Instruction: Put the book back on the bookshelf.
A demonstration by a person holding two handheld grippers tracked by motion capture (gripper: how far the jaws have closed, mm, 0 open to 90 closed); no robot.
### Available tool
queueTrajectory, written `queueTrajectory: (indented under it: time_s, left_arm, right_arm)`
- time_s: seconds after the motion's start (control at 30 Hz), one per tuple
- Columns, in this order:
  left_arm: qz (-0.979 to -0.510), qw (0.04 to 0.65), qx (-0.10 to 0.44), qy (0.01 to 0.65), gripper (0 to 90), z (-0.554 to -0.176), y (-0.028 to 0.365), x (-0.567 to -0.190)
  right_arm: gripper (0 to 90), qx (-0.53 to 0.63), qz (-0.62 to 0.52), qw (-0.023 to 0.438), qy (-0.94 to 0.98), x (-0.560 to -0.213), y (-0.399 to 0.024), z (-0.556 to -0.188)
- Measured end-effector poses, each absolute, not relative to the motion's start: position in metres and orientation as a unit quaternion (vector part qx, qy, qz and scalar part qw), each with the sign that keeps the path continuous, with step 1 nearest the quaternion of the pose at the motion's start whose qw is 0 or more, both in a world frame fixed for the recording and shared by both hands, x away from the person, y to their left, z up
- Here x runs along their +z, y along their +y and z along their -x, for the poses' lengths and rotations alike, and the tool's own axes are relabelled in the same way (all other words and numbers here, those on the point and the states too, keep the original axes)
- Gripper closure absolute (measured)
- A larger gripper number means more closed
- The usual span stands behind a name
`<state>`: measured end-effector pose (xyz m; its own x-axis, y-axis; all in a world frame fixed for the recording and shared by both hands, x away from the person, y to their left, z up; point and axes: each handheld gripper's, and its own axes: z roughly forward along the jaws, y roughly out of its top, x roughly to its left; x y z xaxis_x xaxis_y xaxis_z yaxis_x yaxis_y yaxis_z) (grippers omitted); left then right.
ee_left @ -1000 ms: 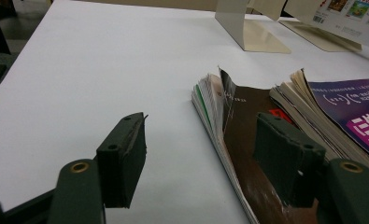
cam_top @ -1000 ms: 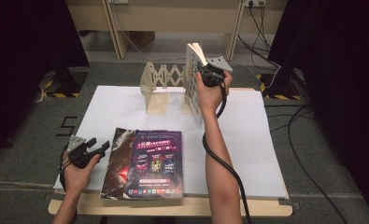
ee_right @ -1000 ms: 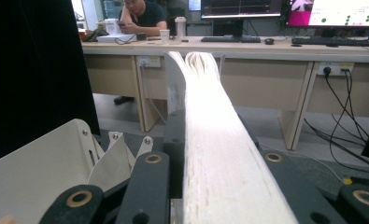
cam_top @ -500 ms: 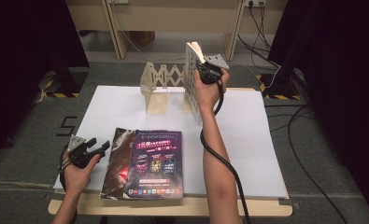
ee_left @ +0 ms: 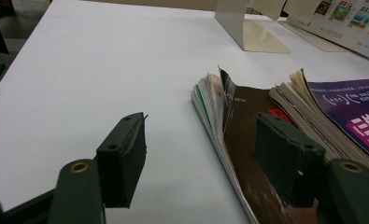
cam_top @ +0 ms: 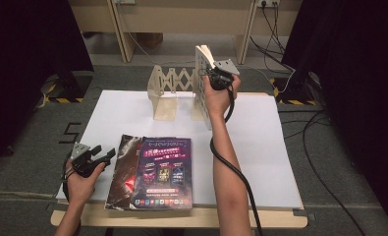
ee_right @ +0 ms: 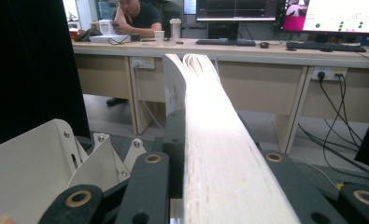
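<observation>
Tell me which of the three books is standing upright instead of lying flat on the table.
The book held by the right gripper at the folding rack stands upright. The purple-covered book and the dark one lie flat near the front edge.

You have three books on table [cam_top: 280,162]: one book [cam_top: 203,78] upright at right end of expanding bookend rack [cam_top: 171,93], clamped in your right gripper [cam_top: 212,73]; two books flat, well in front of rack — purple-covered book [cam_top: 164,172] lying on dark-covered book [cam_top: 124,172]. One rack. Two grippers: right one at rack, left gripper [cam_top: 103,155] just left of flat pair, jaws apart, nothing between them.
</observation>
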<state>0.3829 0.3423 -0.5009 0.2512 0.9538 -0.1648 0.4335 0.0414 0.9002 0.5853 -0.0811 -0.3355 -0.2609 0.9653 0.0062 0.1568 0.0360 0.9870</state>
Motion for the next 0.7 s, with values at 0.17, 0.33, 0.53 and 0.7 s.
queueTrajectory:
  time_s: [0.17, 0.33, 0.53, 0.7]
  left_arm:
    - [-0.637, 0.468, 0.277, 0.546, 34.0, -0.3828, 0.3414, -0.5006]
    - [-0.637, 0.469, 0.279, 0.544, 34.0, -0.3827, 0.3412, -0.5007]
    - [-0.636, 0.469, 0.277, 0.546, 34.0, -0.3827, 0.3417, -0.5007]
    - [-0.636, 0.469, 0.278, 0.546, 34.0, -0.3825, 0.3418, -0.5007]
  right_arm:
    - [73.8, 0.514, -0.455, 0.395, 0.611, -0.3367, -0.0845, -0.5845]
    - [71.8, 0.51, -0.449, 0.402, 0.614, -0.3375, -0.0869, -0.5821]
    - [66.0, 0.513, -0.455, 0.394, 0.612, -0.3364, -0.0895, -0.5796]
    - [63.1, 0.509, -0.452, 0.395, 0.617, -0.3369, -0.0897, -0.5765]
